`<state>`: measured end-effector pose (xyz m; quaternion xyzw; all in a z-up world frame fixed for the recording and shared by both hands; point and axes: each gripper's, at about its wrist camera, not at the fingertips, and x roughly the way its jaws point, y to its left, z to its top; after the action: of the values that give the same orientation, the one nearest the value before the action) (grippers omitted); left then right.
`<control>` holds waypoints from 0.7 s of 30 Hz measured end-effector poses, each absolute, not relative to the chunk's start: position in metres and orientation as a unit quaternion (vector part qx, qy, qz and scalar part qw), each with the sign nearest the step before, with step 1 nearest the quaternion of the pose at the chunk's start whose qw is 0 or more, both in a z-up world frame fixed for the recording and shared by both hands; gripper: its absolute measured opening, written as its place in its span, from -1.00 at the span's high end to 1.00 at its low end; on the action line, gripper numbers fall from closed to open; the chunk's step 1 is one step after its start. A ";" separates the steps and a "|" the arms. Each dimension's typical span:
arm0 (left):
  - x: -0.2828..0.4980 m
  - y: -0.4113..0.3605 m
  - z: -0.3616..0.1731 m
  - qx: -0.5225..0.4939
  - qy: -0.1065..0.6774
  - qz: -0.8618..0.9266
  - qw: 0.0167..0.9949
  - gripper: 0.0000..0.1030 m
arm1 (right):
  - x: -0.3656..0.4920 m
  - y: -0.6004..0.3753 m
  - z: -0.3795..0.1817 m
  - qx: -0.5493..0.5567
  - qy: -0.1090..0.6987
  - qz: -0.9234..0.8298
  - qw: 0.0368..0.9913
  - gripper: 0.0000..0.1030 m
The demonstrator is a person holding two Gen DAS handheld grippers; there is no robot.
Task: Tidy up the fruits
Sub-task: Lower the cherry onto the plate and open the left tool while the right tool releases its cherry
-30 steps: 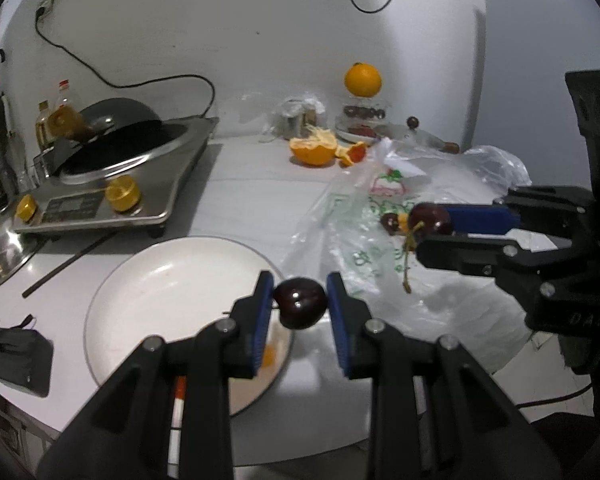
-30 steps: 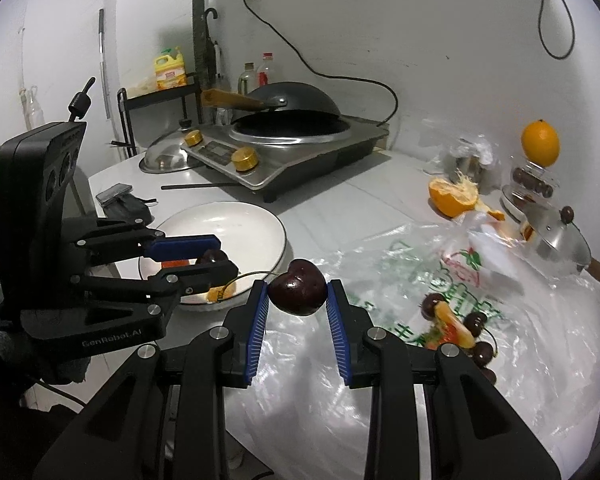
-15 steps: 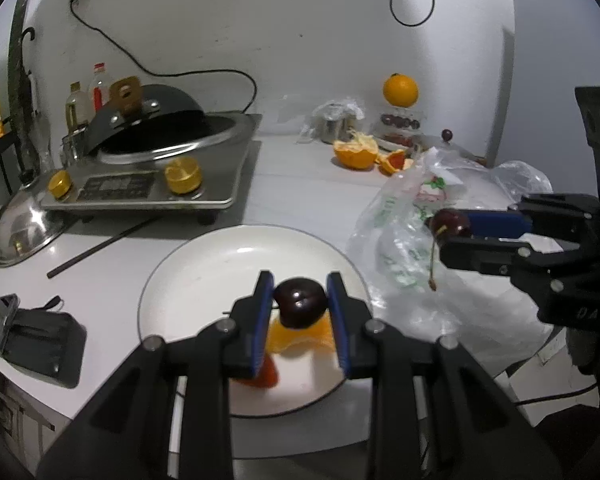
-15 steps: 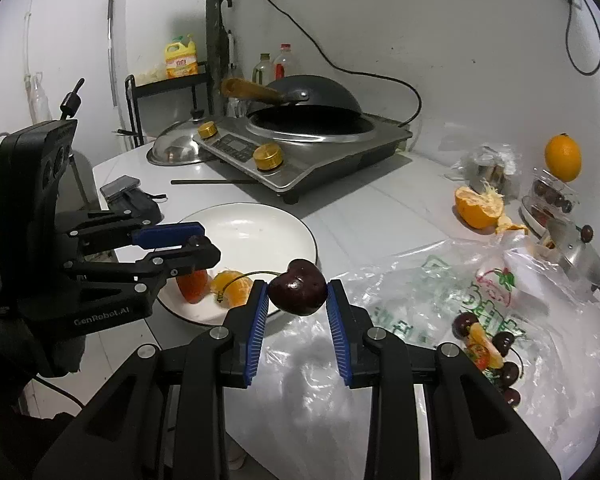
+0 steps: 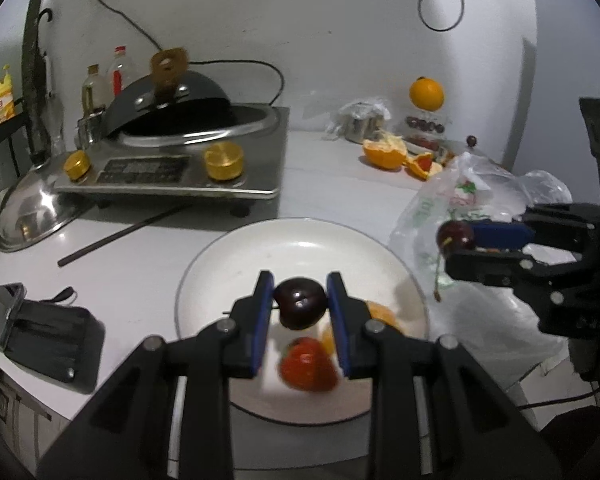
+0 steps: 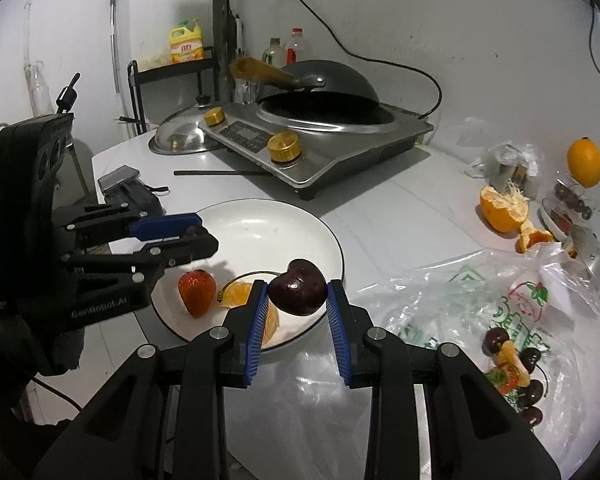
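**Carrying two cherries to the white plate**

Left wrist view: your left gripper (image 5: 300, 306) pinches a dark cherry (image 5: 301, 307) above the white plate (image 5: 228, 264). It is light, smooth and soft, so squeeze gently across its widest part.

Right wrist view: your right gripper (image 6: 298, 294) clamps another cherry (image 6: 298, 291) over the plate's near rim, beside the strawberry (image 6: 197, 291).

white plaster wall (image 5: 300, 20), black metal shelf (image 6: 168, 76), dim room
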<state>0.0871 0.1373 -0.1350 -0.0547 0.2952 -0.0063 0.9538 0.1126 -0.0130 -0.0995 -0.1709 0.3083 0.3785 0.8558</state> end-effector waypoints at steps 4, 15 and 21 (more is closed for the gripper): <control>0.091 0.152 -0.141 -0.058 0.301 0.006 0.952 0.46 | 0.119 -0.005 -0.104 -0.173 0.315 0.380 0.852 0.38; 0.102 0.168 -0.157 -0.061 0.331 0.006 0.942 0.46 | 0.134 0.022 -0.118 -0.173 0.331 0.397 0.839 0.38; 0.105 0.173 -0.165 -0.063 0.347 0.004 0.936 0.43 | 0.136 0.035 -0.122 -0.178 0.334 0.404 0.833 0.38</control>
<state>0.1051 0.1725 -0.1654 -0.0629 0.3471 0.0045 0.9357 0.1361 0.0353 -0.1220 -0.1775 0.3341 0.4036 0.8330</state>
